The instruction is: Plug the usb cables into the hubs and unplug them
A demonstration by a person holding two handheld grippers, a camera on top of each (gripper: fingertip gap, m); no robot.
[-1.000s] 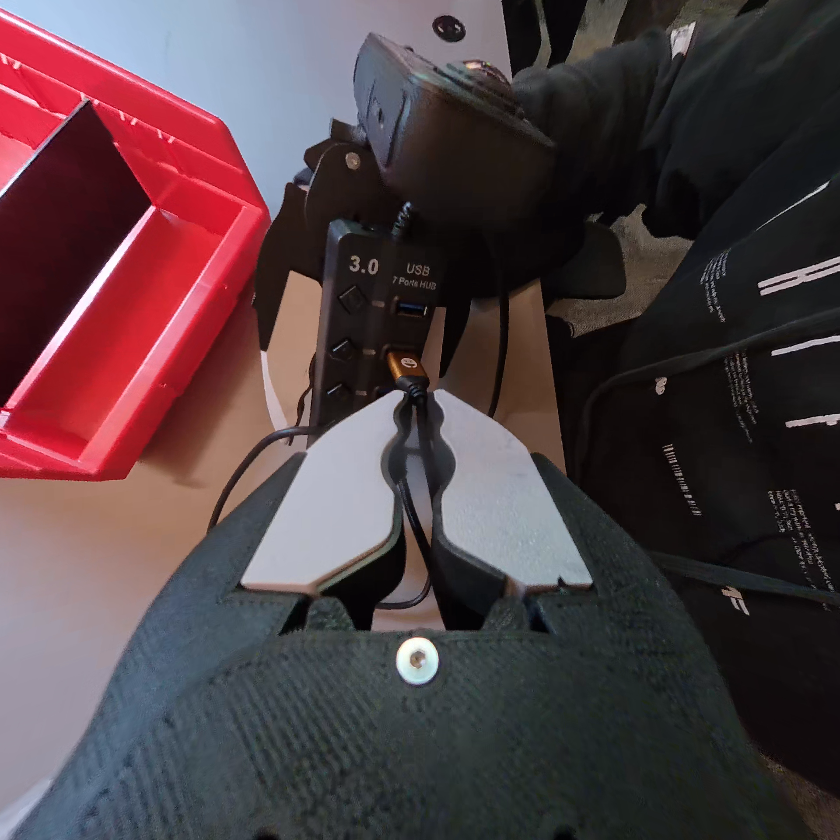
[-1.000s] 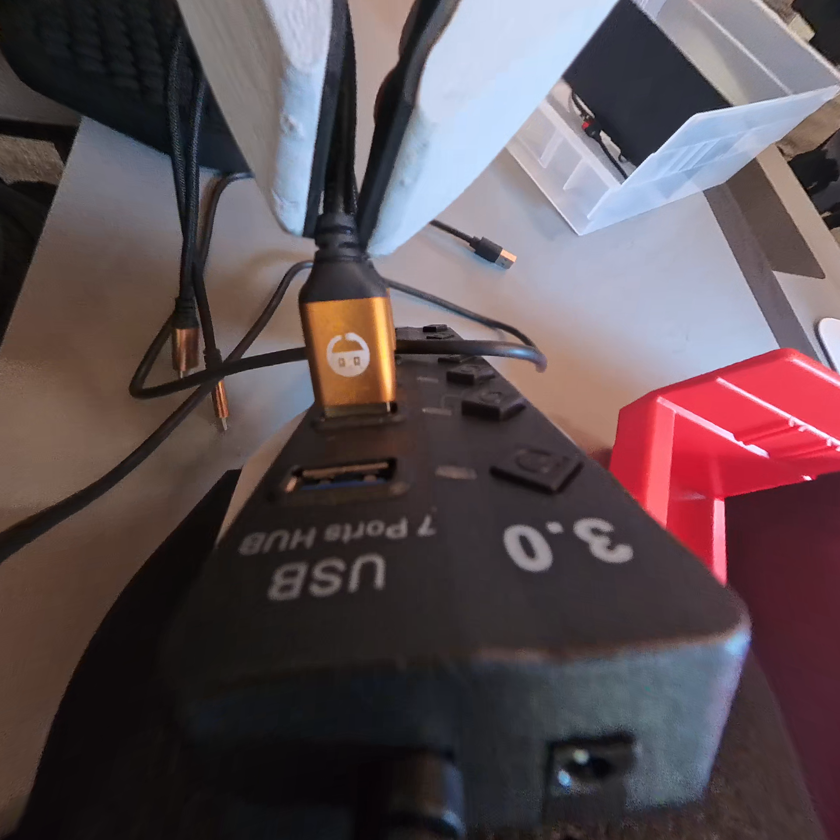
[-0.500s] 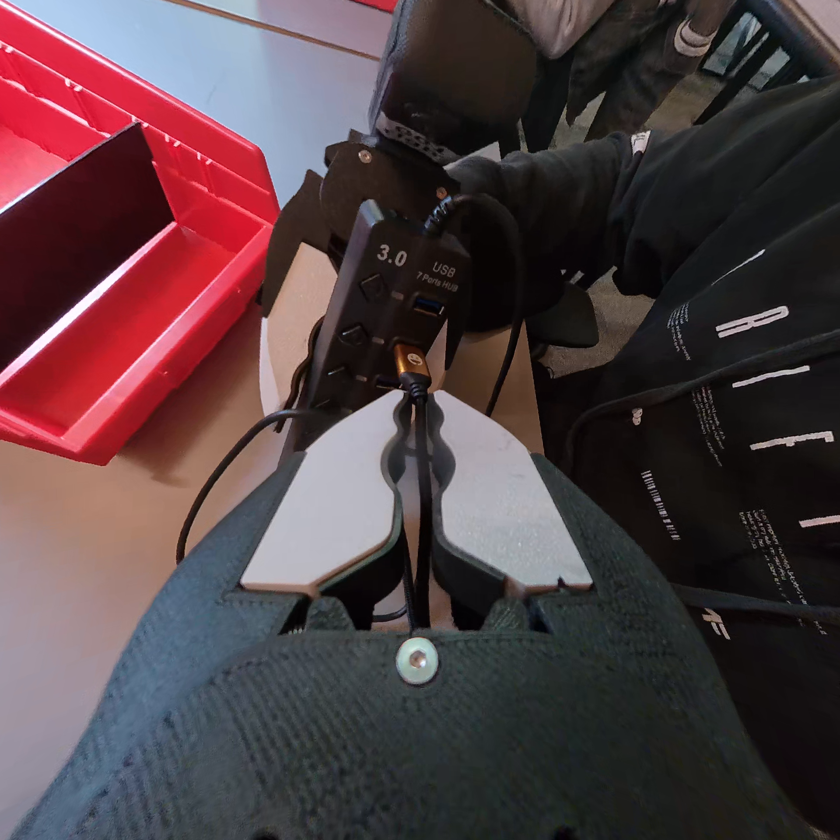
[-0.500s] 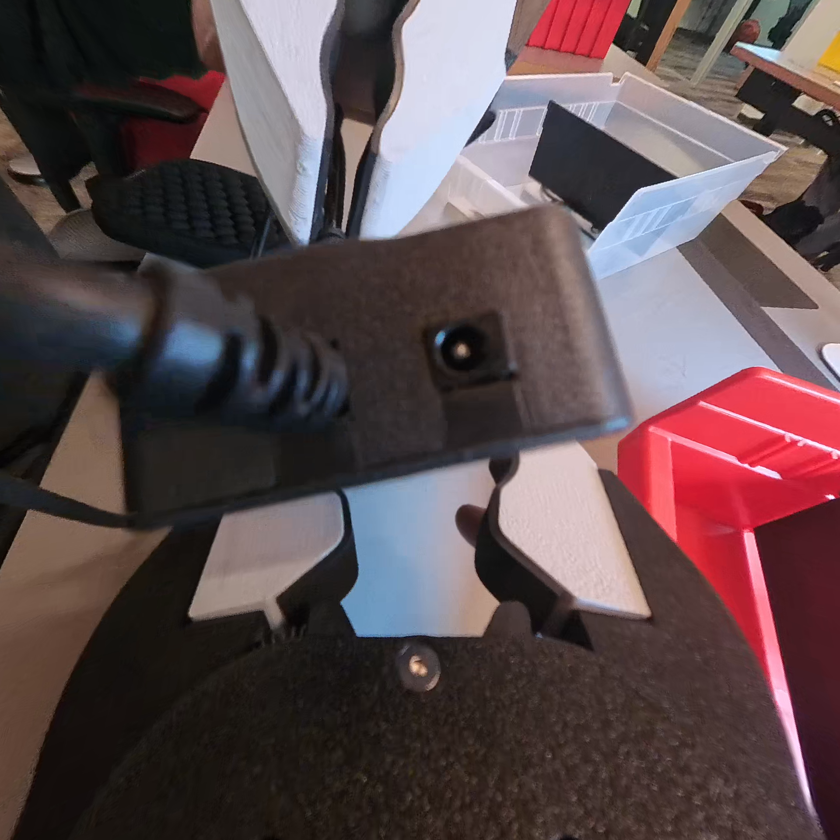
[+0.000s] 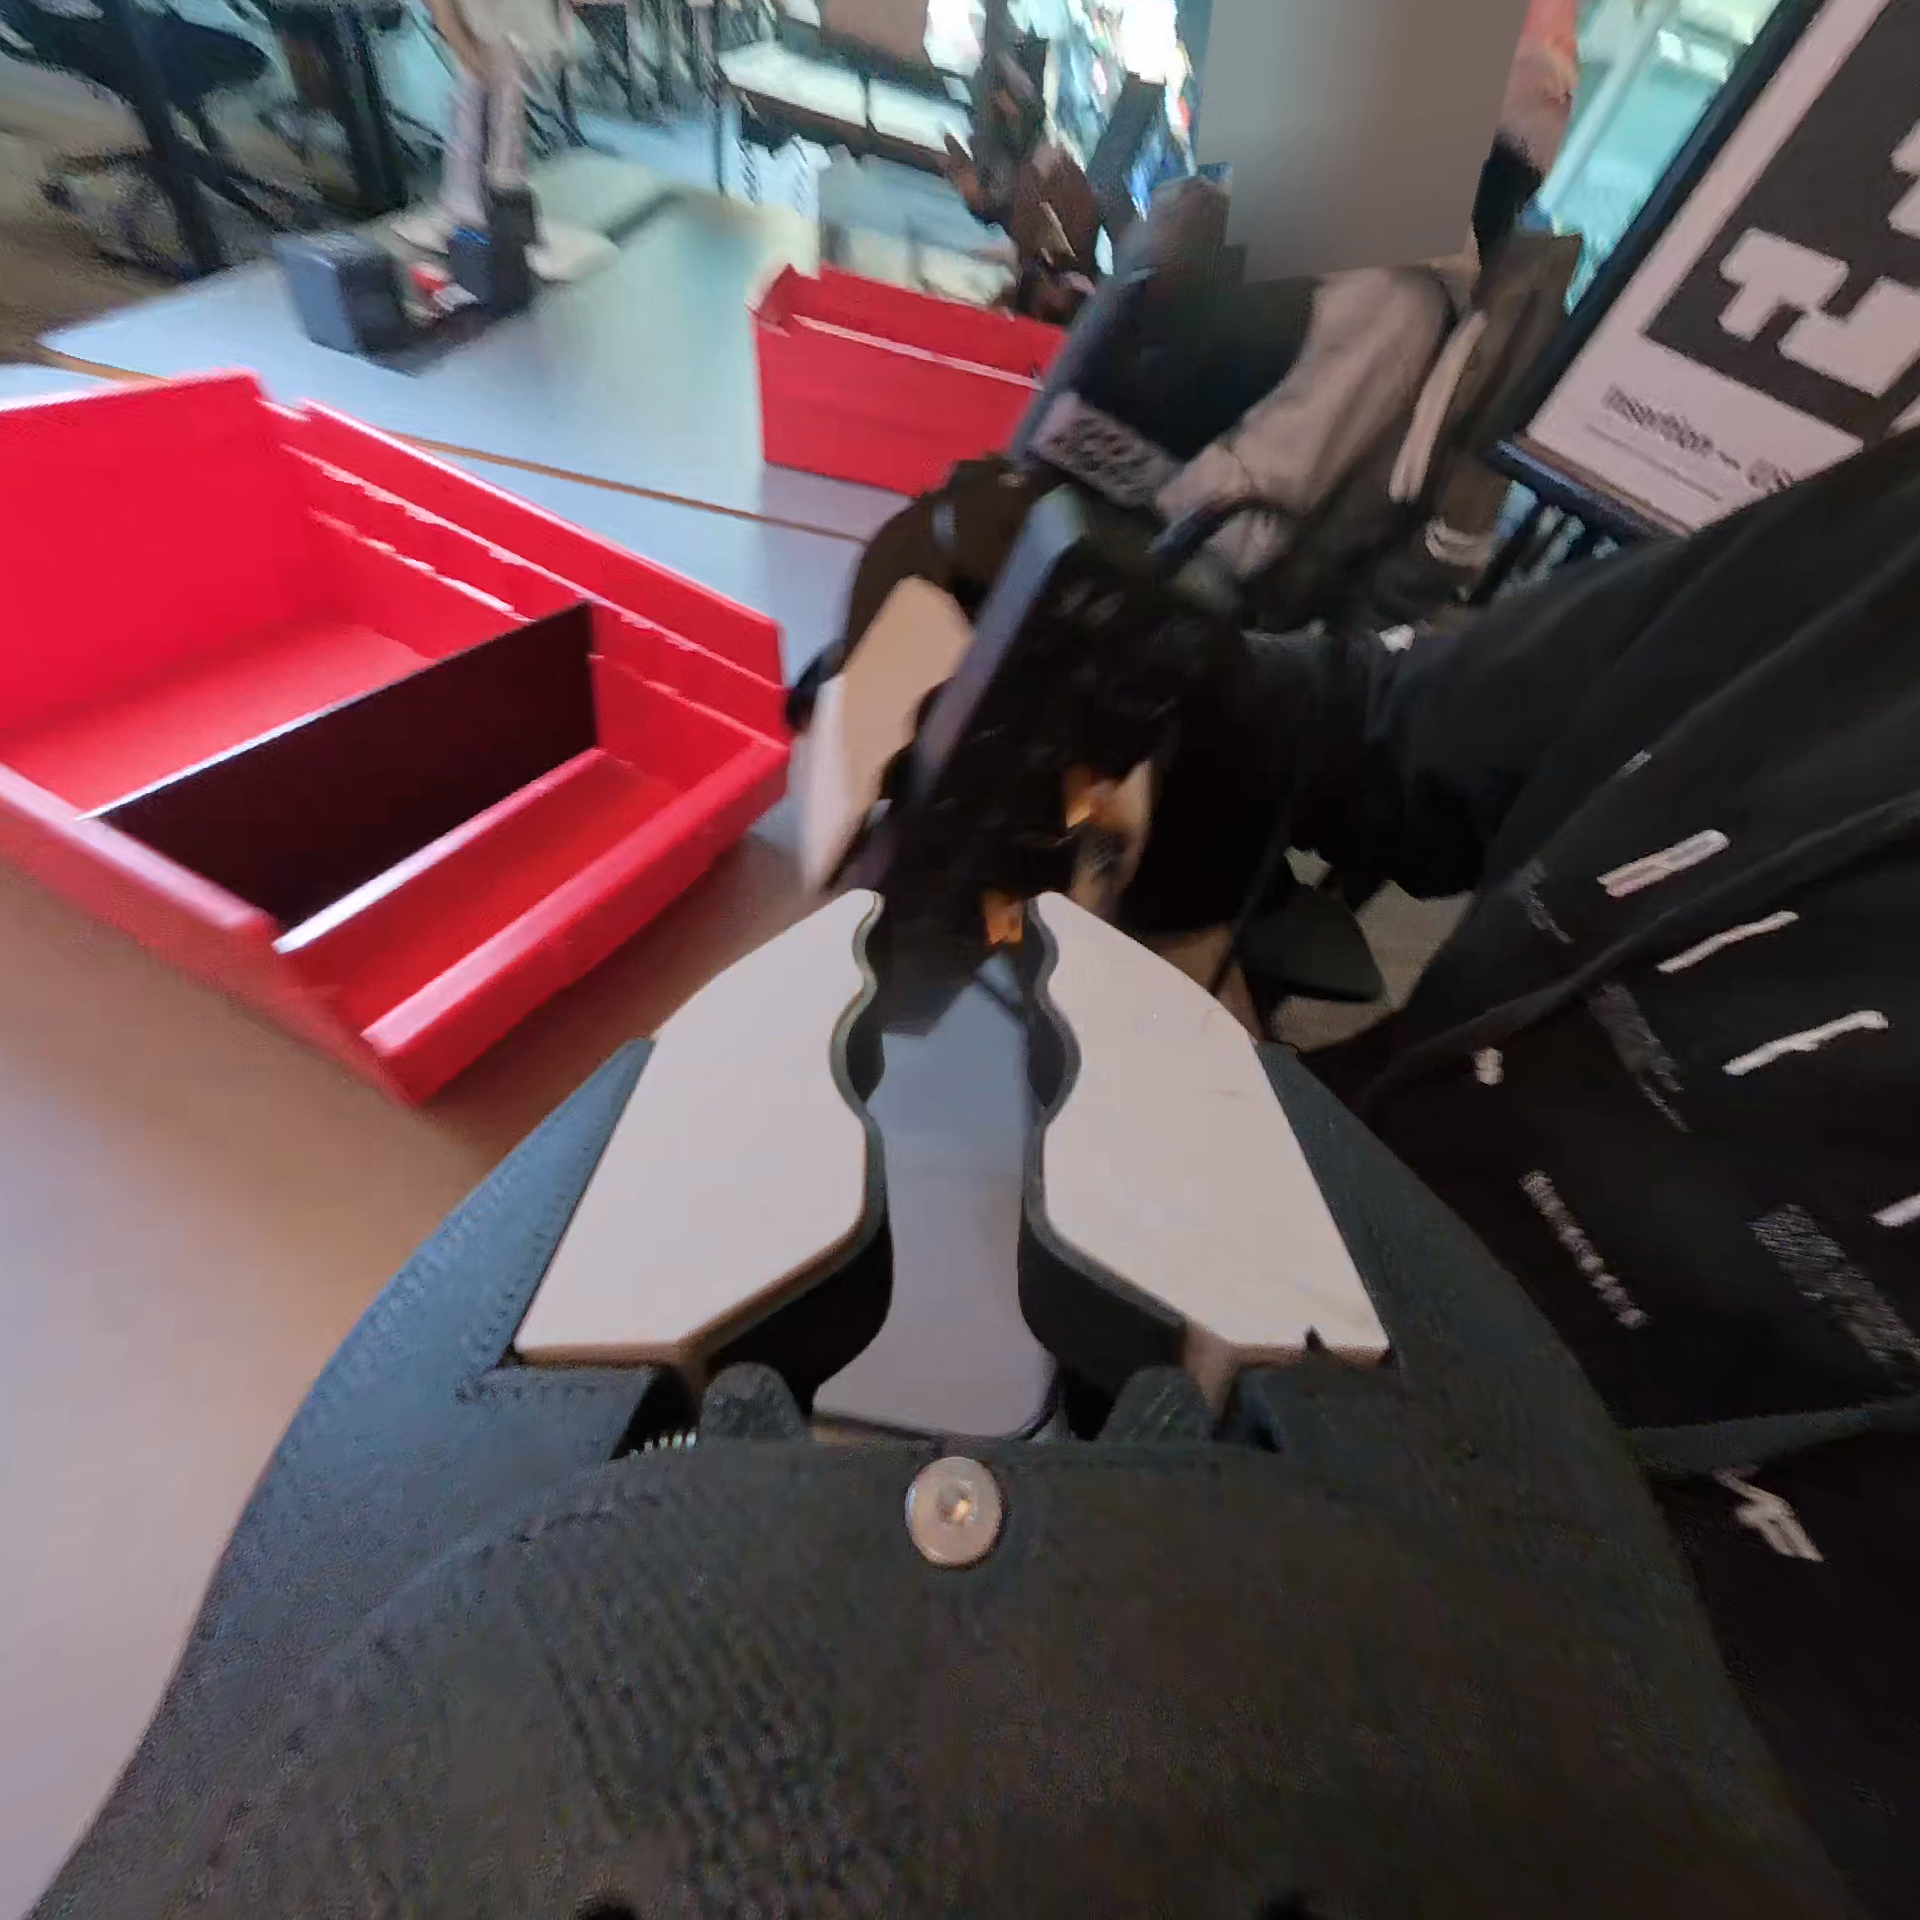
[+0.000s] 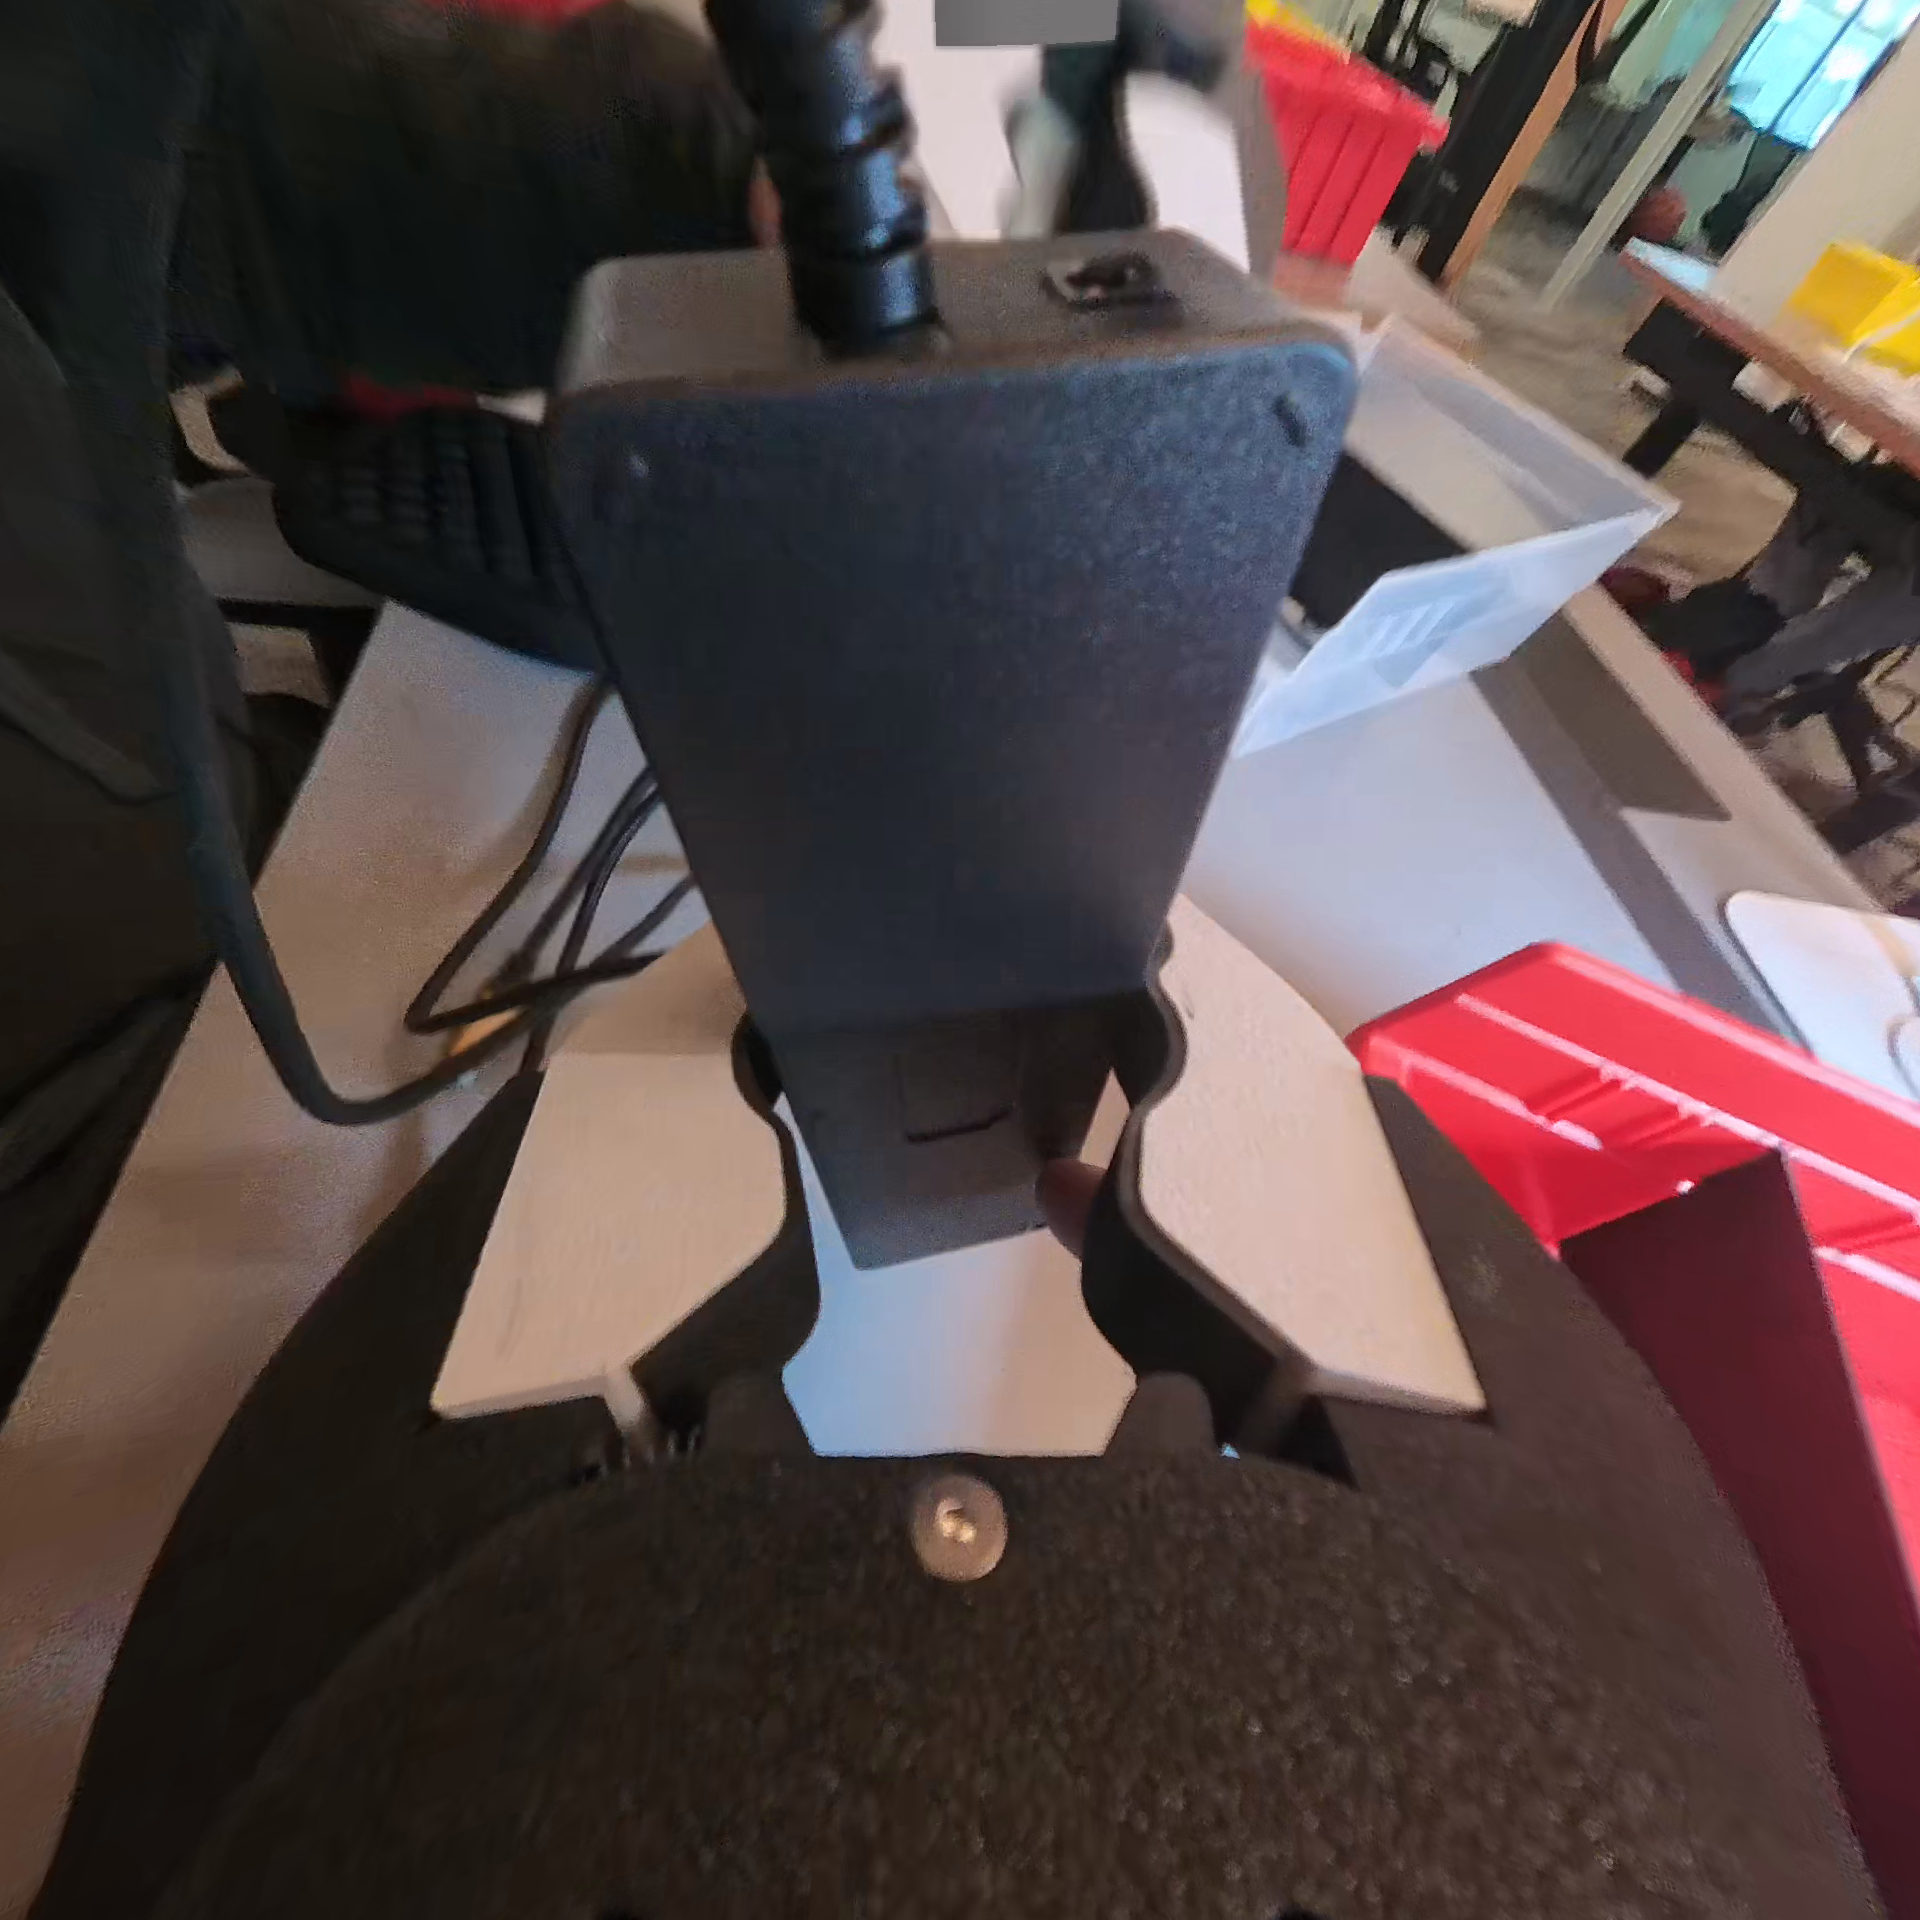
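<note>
The black USB hub (image 6: 935,644) stands on end with its blank underside facing the right wrist camera. My right gripper (image 6: 951,1049) is shut on its lower end. Its own thick cable (image 6: 852,156) leaves the top. In the left wrist view the hub (image 5: 997,707) is tilted up and blurred in the right gripper (image 5: 987,790). An orange plug (image 5: 1003,920) shows at the hub's near end, just ahead of my left gripper (image 5: 956,914). The left fingers stand apart, with bare table showing between them and no cable pinched.
A red divided bin (image 5: 499,997) sits left of the hub and also shows in the right wrist view (image 6: 1662,1081). A second red bin (image 5: 883,405) is farther back. A clear plastic bin (image 6: 1455,603) and loose cables (image 6: 540,935) lie on the table. A person in black (image 5: 1662,831) is at the right. There is about 7 centimeters between the tips of the two grippers.
The right gripper has swung the hub up on end, its underside now to the camera. The left fingers have spread and let go of the cable. Both views have tilted up.
</note>
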